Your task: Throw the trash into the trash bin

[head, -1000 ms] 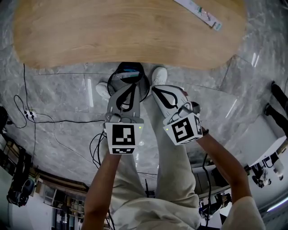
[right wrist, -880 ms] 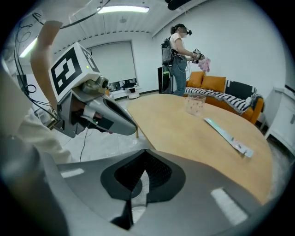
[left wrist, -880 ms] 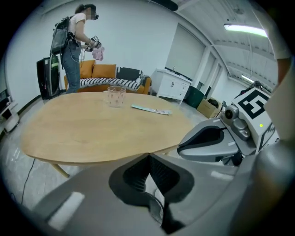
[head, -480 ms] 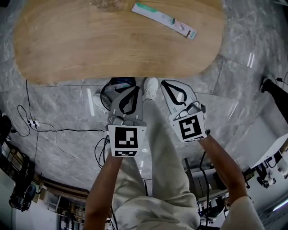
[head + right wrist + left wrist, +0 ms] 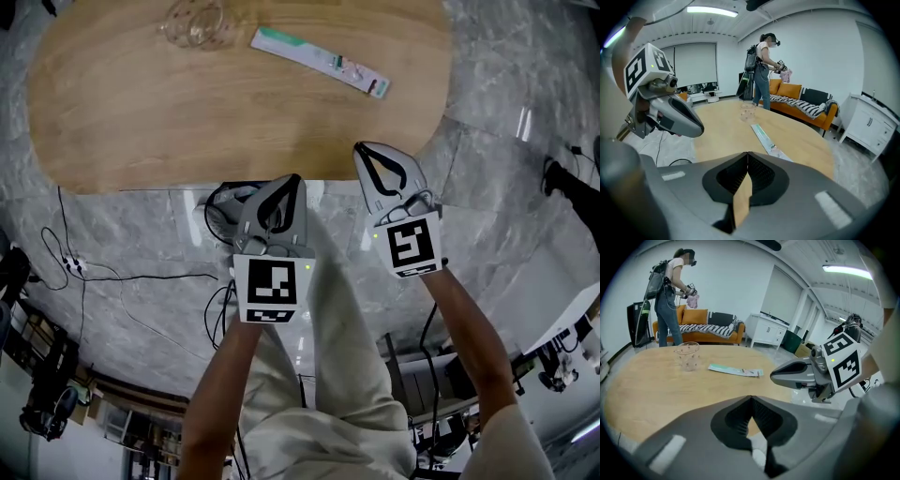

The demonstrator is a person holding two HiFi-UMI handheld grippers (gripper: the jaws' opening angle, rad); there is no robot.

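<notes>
Left gripper (image 5: pixel 293 181): jaws are closed tip to tip with nothing between them; it is held above the floor, just short of the table's near edge.
Right gripper (image 5: pixel 362 150): jaws are likewise closed and empty; its tip is seen at the near edge of the table (image 5: pixel 112 122).
Trash: a long flat packet (image 5: pixel 319 61) is laid flush on the tabletop, well apart from both grippers; a clear cup (image 5: pixel 192 23) is stood upright beyond it.
Bin: a dark round container (image 5: pixel 221 201) is seen on the floor under the near edge, partly hidden by the left gripper; it is judged to be the bin, but this cannot be confirmed.
Risk, closed jaws: if the jaws are not opened before contact, the packet is likely to be pushed along the table rather than gripped.
Risk, flat packet: little edge is offered to the pads, so a slip or a partial pinch is to be expected.
Risk, cup: it can be tipped or crushed if it is clipped or squeezed hard.
Risk, release: a drop can miss, since the container is tucked beneath the tabletop.
Risk, floor: cables (image 5: pixel 122 277) can be snagged underfoot.
</notes>
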